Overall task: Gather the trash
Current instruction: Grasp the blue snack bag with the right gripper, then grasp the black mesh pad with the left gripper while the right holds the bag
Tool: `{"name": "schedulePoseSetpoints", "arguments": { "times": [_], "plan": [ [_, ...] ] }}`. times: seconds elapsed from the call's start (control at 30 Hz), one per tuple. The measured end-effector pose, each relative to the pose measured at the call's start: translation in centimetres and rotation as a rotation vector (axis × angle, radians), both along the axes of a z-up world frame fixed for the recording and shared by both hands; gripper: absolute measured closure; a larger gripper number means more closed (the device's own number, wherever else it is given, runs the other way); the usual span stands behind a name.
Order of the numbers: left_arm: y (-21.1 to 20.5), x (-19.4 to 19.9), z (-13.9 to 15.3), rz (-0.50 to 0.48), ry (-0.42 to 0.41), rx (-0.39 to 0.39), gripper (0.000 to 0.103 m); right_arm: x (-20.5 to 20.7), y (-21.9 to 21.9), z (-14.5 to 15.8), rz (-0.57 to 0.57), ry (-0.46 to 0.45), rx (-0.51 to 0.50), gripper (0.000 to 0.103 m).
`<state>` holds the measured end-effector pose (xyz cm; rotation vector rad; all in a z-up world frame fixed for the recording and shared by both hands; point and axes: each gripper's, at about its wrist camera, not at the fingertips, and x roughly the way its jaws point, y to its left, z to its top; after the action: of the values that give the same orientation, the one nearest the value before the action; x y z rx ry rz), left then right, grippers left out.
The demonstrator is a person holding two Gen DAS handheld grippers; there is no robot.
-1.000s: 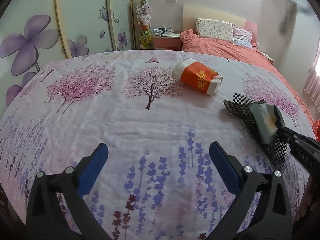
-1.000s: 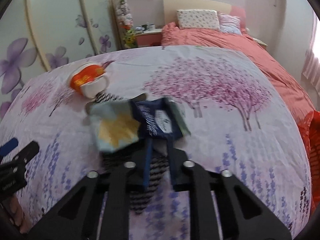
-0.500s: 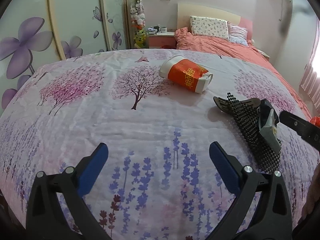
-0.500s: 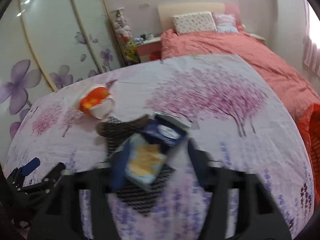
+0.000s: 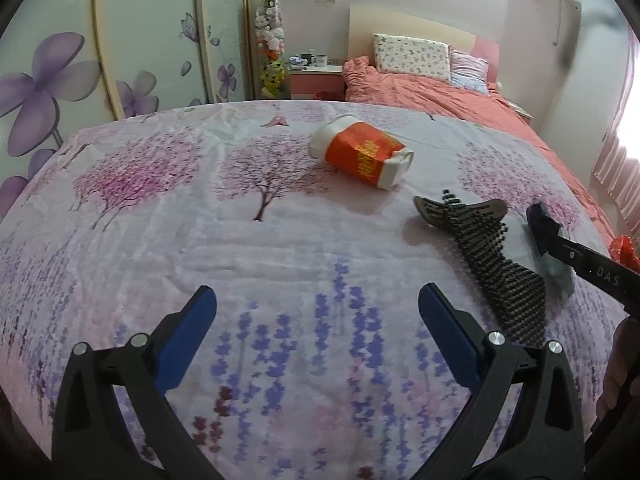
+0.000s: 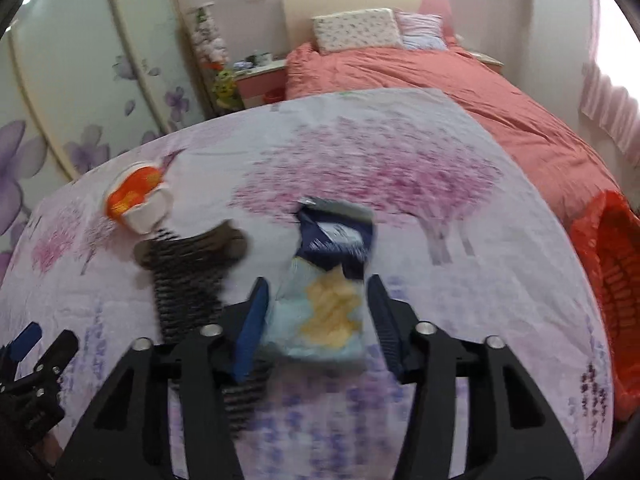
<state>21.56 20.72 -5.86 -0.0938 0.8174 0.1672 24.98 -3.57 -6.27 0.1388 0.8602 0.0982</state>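
A flat snack wrapper (image 6: 324, 280), dark blue at its far end and pale blue with a yellow patch nearer the camera, lies between the two fingers of the right gripper (image 6: 316, 316), its near end down in the gap and its far end reaching out past the fingertips. The jaws are closing, but a little space shows on each side between the blue pads and the wrapper, so they are not pressing on it; the picture is blurred, so the exact contact is hard to read. Just left of the wrapper a black mesh piece (image 6: 188, 280) lies on the flowered bedspread (image 6: 400, 184), and beyond it an orange and white paper cup (image 6: 138, 200) lies on its side. An orange basket (image 6: 616, 276) stands at the bed's right edge. The left gripper (image 5: 316, 312) hovers over bare bedspread with its fingers spread wide and nothing between them, the cup (image 5: 362, 154) well ahead of it.
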Motion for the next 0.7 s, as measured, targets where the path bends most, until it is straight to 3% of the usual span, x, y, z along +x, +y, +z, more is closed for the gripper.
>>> {"name": "schedulePoseSetpoints", "arguments": {
  "times": [0.13,0.33,0.43,0.5,0.7],
  "plan": [
    [-1.0,0.1,-0.1,-0.026,-0.001,-0.002,0.004,0.3,-1.4,-0.8,-0.013,0.024,0.053,0.055],
    [-2.1,0.2,-0.2,-0.052,0.002,-0.026,0.004,0.8,-0.8,-1.3,0.014,0.008,0.040,0.055],
    [-2.6,0.4,-0.2,-0.064,0.001,-0.042,0.006,1.0,-0.7,-1.3,0.028,-0.004,0.015,0.063],
    [-3.0,0.6,-0.2,-0.078,0.002,-0.062,0.007,0.7,-1.0,-1.1,0.035,-0.020,0.006,0.079],
    [-5.5,1.7,-0.6,-0.128,0.030,-0.123,0.019,0.2,-3.5,-0.5,-0.023,-0.054,-0.041,0.087]
  ]
}}
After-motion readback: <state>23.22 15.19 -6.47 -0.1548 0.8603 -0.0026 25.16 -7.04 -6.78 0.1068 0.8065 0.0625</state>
